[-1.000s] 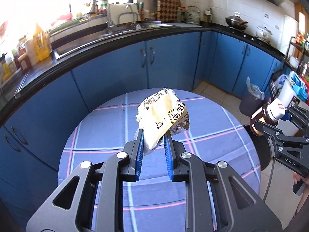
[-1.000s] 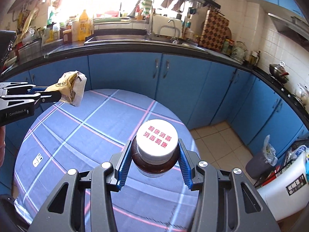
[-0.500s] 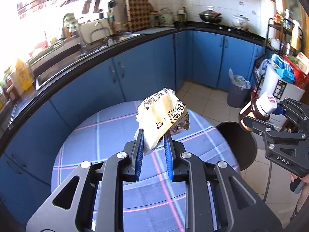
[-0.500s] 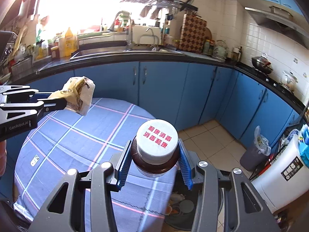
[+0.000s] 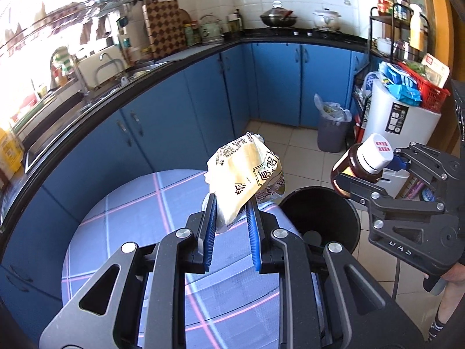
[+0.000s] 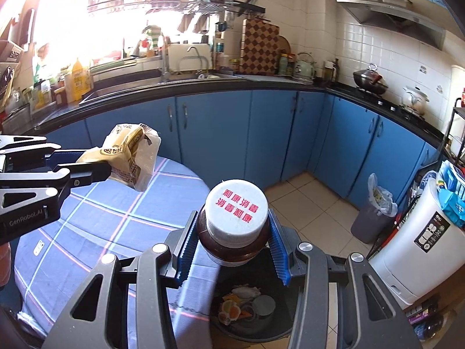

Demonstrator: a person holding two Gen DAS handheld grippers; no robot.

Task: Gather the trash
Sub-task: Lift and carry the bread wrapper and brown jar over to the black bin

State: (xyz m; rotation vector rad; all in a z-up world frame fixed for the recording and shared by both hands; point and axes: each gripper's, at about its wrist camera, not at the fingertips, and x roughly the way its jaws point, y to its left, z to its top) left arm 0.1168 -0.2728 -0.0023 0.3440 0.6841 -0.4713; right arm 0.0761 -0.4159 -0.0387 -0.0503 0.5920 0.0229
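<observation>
Wrapper (image 5: 244, 174) lower end hidden between left jaws. Bottle (image 6: 232, 232) base hidden below right jaws. Black bin (image 6: 279, 320) contents under bottle too small to identify; near rim cut off.

My left gripper (image 5: 231, 213) points forward and downward, its blue pads pinched on a crumpled yellow wrapper (image 5: 245, 176). My right gripper (image 6: 232, 245), held level beside it, clamps a brown bottle (image 6: 235, 224) by its shoulders, white cap facing me.

crumpled yellow-white wrapper (image 5: 247, 171) w/ printed text, pinched at lower end, held above table edge. brown bottle (image 6: 234, 232) w/ white cap, red lettering, clamped at neck over black bin (image 6: 270, 317) containing scraps.
</observation>
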